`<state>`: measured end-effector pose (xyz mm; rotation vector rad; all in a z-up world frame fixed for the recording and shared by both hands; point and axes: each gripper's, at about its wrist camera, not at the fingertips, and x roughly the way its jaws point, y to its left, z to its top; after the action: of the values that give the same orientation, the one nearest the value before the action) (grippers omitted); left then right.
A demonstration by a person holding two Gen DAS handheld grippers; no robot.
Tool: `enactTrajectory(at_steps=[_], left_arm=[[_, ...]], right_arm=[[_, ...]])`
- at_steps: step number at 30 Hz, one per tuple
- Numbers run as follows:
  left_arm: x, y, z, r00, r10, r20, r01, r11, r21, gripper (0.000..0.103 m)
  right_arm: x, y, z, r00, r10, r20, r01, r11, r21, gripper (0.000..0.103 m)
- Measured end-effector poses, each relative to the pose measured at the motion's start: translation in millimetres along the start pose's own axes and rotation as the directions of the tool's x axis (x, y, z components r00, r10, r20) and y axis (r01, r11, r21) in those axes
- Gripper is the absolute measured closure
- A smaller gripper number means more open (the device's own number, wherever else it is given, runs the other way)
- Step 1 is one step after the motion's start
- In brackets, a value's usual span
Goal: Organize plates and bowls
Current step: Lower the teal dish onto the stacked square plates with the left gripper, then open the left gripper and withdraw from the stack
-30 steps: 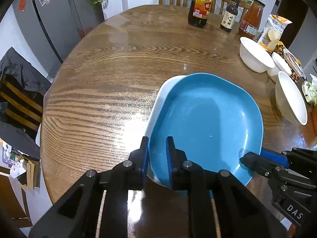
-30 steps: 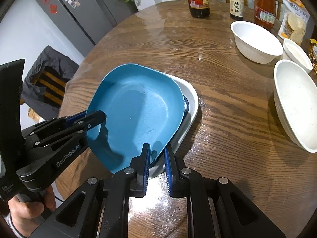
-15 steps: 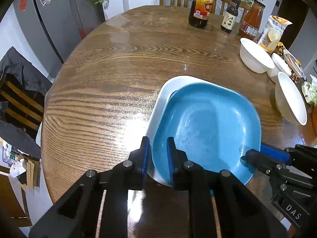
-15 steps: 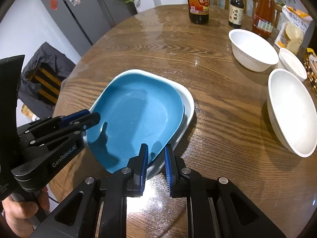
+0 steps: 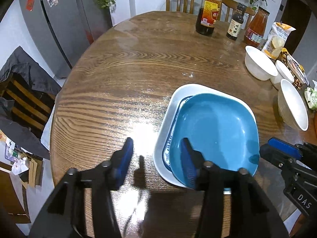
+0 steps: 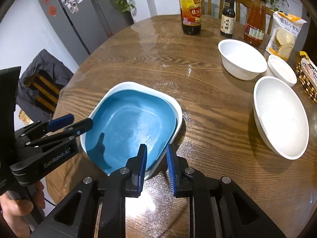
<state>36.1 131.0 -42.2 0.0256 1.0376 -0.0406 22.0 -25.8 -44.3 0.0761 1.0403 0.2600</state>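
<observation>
Plate nested; grippers released.

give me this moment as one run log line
left hand-held gripper: open | right hand-held gripper: open | square blue plate: released, nested in white square dish | three white bowls: not stacked

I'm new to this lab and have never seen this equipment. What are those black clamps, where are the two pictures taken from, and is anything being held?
No robot here: a person holds a hand-operated two-finger gripper in each hand, each with a fisheye camera looking along its fingers. One picture comes from the left gripper, the other from the right gripper. Each view also catches the other gripper at its edge. On the round wooden table a blue plate sits nested in a white dish. To the right stand three white bowls, the largest nearest. Sauce bottles and a snack bag stand at the far edge. Both grippers are open, holding nothing.
</observation>
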Motion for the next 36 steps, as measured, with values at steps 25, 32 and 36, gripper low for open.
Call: enactTrajectory(at_steps=[25,32,36], left_arm=[[-12,-1,4,0.997,0.065,0.045,-0.063,0.997,-0.042,0.001],[-16,-4,3,0.997,0.048,0.057,-0.046,0.998,-0.047,0.001],[-18,-9,2,0.998,0.037,0.058,-0.035,0.999,-0.034,0.001]], right_arm=[[-21,-6,-1,0.993,0.022,0.114,-0.021,1.0,-0.01,0.039],[-29,-10,-3,0.991,0.027,0.131,-0.026,1.0,-0.007,0.039],[-31,-14,-4,0.991,0.022,0.132,-0.022,1.0,0.001,0.039]])
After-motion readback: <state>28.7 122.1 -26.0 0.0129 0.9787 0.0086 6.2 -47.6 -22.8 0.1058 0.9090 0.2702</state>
